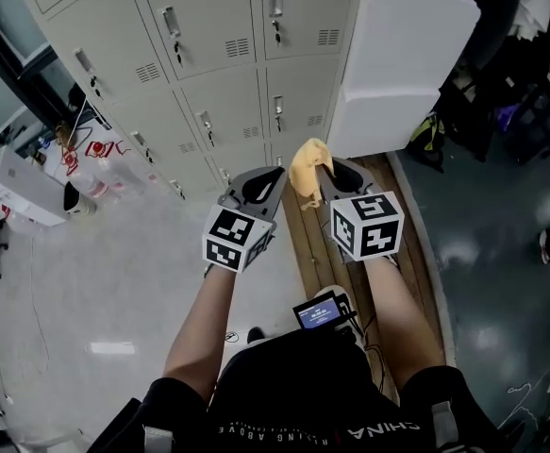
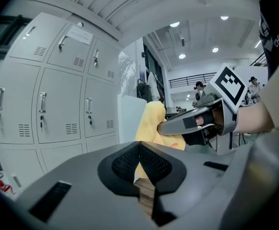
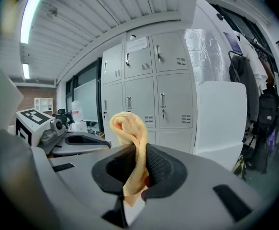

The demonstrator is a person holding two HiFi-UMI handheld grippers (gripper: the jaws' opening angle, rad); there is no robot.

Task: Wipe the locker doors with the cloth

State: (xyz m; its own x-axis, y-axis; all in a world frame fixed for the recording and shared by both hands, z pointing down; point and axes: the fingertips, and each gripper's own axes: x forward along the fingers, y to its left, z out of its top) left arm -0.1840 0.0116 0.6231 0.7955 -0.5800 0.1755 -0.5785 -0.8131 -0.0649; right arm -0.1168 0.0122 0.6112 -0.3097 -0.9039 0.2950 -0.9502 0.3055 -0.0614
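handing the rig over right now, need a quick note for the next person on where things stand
Left gripper: shut, empty, held beside the right one.
Right gripper: shut on the yellow cloth, which sticks up out of the jaws.
Locker doors: ahead, closed; the cloth is not touching them.
Done: cloth is gripped.
Left: bring the cloth to the doors and wipe them.

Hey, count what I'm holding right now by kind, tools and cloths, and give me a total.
Crumpled yellow cloth: 1
Grey two-jaw tools: 2, left tool shut and empty, right tool shut on that cloth
Total: 3
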